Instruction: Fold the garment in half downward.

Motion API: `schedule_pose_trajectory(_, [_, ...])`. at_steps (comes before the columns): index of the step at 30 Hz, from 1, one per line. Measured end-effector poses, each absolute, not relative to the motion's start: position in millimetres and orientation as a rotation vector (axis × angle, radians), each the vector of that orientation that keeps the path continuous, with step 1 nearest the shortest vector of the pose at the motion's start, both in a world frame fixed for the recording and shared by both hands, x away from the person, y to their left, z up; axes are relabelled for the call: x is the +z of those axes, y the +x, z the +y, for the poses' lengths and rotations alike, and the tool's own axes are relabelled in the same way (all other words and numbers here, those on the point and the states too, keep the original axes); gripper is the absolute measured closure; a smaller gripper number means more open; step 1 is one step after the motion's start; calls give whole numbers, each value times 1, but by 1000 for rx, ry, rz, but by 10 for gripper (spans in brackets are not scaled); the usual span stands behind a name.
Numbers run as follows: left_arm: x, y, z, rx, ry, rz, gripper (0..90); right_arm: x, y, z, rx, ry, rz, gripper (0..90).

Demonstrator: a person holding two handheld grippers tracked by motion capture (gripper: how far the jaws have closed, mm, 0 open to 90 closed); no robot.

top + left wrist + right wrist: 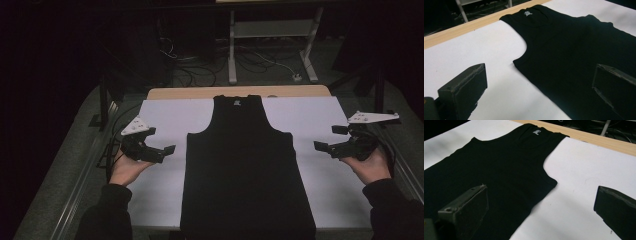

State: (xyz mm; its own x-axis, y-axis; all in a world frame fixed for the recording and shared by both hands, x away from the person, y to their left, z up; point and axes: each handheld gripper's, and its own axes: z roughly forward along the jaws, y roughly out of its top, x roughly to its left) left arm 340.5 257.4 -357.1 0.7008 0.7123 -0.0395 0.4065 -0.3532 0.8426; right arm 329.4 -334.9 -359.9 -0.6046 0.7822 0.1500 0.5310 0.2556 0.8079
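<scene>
Black tank top (pixel 246 165), floor cables (pixel 192 70) beyond.

White sheet (pixel 310 165) is spread over the table, with a strip of bare pale wood table edge (pixel 200 92) left exposed along the far side. Beyond the table, on a dim floor, a white metal frame stand (pixel 272 30) is seen at centre right, with tangled cables (pixel 195 70) to its left and a small white plug block (pixel 297 77) near its right foot. A dark upright post (pixel 103 105) is noted just off the far-left corner of the table.
</scene>
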Motion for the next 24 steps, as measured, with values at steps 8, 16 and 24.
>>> schedule_pose_trajectory(8, [-350,355,253,408,1993,866,0,-354,343,-331,1244,1212,2265,0])
schedule_pose_trajectory(16, [-347,366,252,397,2016,873,0,-350,353,-329,1239,1209,2273,0])
schedule_pose_trajectory(24, [-346,374,248,367,2008,847,0,-347,365,-329,1219,1216,2279,0])
